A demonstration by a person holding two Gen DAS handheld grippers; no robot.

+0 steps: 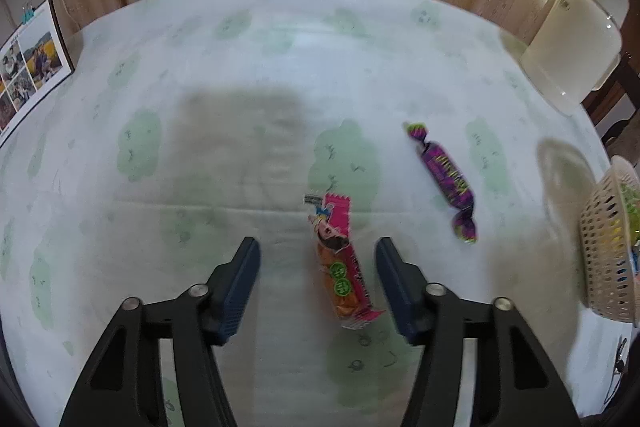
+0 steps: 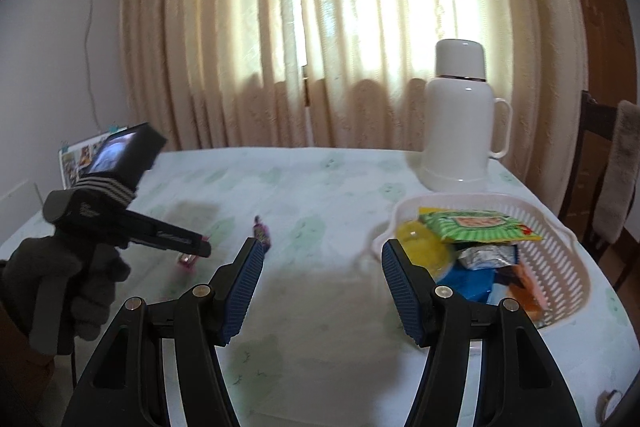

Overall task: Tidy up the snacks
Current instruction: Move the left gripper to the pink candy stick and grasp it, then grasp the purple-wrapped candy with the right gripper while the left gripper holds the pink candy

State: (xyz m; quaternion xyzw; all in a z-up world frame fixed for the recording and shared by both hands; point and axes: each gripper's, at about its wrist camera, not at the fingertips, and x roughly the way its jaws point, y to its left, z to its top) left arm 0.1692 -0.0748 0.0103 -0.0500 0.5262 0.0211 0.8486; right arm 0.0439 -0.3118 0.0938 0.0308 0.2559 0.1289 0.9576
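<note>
Left claw (image 1: pixel 318 281) is hanging open around the pink-and-orange flat snack packet (image 1: pixel 342 259) lying on the green-patterned desk (image 1: pixel 240 67), risking pinching cloth or skidding the slick wrapper; right claw (image 2: pixel 323 291) is idling open, empty.

A home dining room: curtains (image 2: pixel 320 27), tablecloth-covered table (image 2: pixel 320 187), thermos (image 2: pixel 460 119).

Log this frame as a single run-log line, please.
left gripper: open, around pink snack bar, no grip | right gripper: open, empty | purple candy: on table | basket: partly filled
</note>
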